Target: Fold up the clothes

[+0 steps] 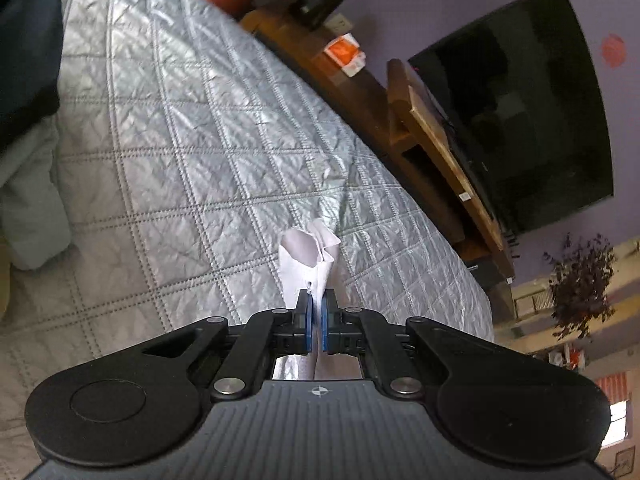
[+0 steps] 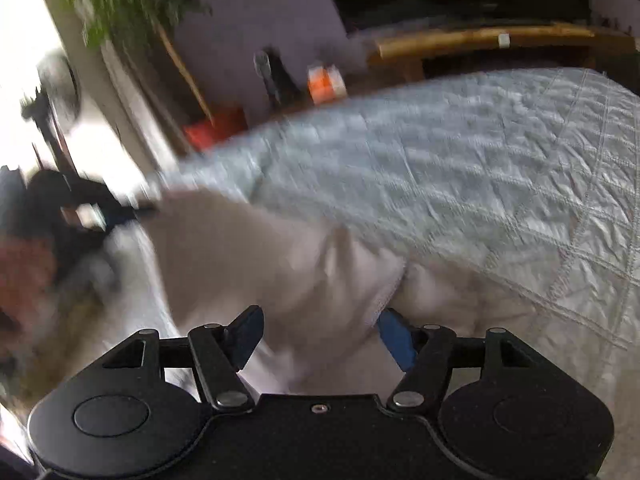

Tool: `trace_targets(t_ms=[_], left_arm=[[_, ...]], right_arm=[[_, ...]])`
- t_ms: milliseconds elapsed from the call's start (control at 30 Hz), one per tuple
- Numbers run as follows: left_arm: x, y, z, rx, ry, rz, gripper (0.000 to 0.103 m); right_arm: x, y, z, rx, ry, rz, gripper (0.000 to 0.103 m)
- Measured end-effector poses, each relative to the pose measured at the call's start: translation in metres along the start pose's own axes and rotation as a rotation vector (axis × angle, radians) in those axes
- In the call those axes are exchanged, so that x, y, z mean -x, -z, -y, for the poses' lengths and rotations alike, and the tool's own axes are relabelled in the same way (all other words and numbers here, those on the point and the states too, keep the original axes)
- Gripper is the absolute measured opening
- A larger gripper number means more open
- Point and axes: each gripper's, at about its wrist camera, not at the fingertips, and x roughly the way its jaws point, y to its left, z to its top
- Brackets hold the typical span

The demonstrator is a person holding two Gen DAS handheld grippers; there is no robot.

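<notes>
2 grippers differ: left gripper [image 1: 316, 308] pinches the white garment [image 1: 308, 258], right gripper [image 2: 320, 334] gapes, needing a firm regrip above the quilt [image 1: 180, 140].

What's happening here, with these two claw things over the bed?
A person is folding laundry on a quilted grey bedspread using two handheld grippers. The left gripper is pinched shut on a bunched edge of white cloth. The right gripper is open above the pale garment, gripping nothing.
</notes>
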Motion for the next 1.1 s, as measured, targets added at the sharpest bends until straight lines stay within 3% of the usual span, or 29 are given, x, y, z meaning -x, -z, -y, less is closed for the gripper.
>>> trace_targets(t_ms=[33, 167, 267, 400, 500, 600, 700, 767, 900, 1000, 1100], left_arm=[[0.003, 0.002, 0.001, -0.005, -0.002, 0.003, 0.005], [0.011, 0.008, 0.000, -0.024, -0.016, 0.010, 0.005], [0.011, 0.008, 0.002, -0.031, -0.017, 0.013, 0.005], [0.011, 0.009, 0.006, -0.054, -0.018, 0.014, 0.005], [0.011, 0.010, 0.008, -0.067, -0.020, 0.014, 0.005], [0.017, 0.012, 0.015, -0.093, -0.014, 0.034, 0.005], [0.026, 0.019, 0.036, -0.204, -0.012, 0.068, 0.005], [0.031, 0.030, 0.054, -0.293, -0.012, 0.091, 0.005], [0.032, 0.060, 0.092, -0.485, -0.023, 0.121, 0.005], [0.030, 0.092, 0.122, -0.657, -0.025, 0.130, 0.005], [0.022, 0.134, 0.148, -0.841, -0.005, 0.122, 0.005]], right_arm=[[0.005, -0.001, -0.003, 0.006, -0.009, 0.035, 0.066], [-0.003, 0.001, -0.019, 0.116, 0.018, -0.004, 0.067], [0.007, 0.003, -0.039, 0.238, -0.028, 0.081, 0.071], [-0.028, 0.011, -0.040, 0.243, -0.095, -0.140, 0.072], [-0.029, 0.016, -0.040, 0.251, -0.155, -0.179, 0.077], [-0.021, 0.010, -0.035, 0.217, -0.171, -0.137, 0.077], [-0.005, 0.000, -0.013, 0.057, -0.156, -0.031, 0.081], [0.001, -0.002, 0.013, -0.103, -0.108, 0.013, 0.087], [0.008, 0.003, 0.065, -0.405, -0.027, 0.065, 0.087], [0.007, 0.018, 0.096, -0.613, -0.083, 0.078, 0.087], [0.006, 0.020, 0.099, -0.639, -0.099, 0.090, 0.087]])
